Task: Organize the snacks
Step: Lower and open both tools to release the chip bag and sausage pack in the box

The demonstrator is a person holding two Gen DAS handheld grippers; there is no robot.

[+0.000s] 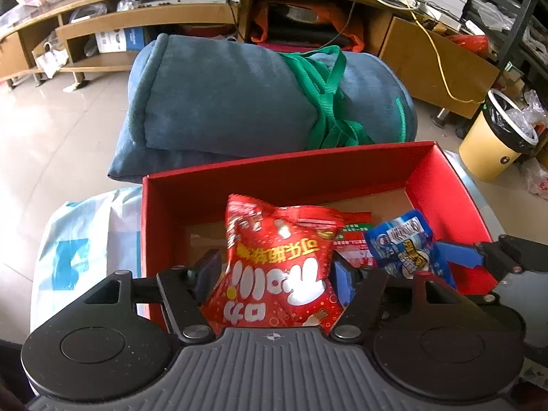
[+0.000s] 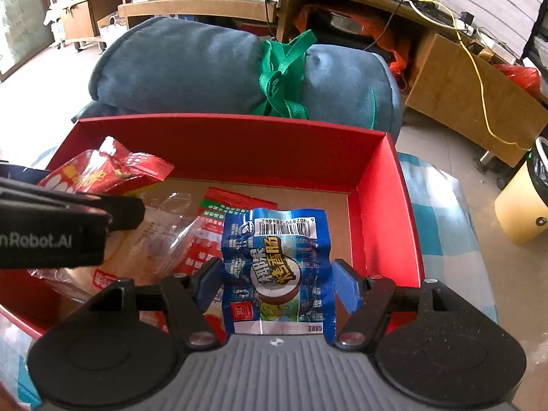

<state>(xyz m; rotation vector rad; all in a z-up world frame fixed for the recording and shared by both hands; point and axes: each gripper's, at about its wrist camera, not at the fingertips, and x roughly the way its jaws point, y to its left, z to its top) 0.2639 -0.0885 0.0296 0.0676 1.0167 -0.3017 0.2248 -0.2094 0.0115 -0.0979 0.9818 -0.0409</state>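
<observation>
Snacks go into the red box (image 2: 239,144) on the table: the left gripper (image 1: 277,270), tilted steeply down over its near left, has fingers parted around a red candy bag (image 1: 277,267), seemingly being released. Right gripper (image 2: 277,281) holds a blue sausage packet (image 2: 277,267) over the near right, to lower and release next.

A red snack bag (image 1: 281,270) with white characters stands upright at the near left of the open red box (image 1: 281,178). A blue sausage packet (image 2: 277,270) (barcode uppermost) stands at the box's near right, over flat red-and-clear packets (image 2: 191,236).
</observation>
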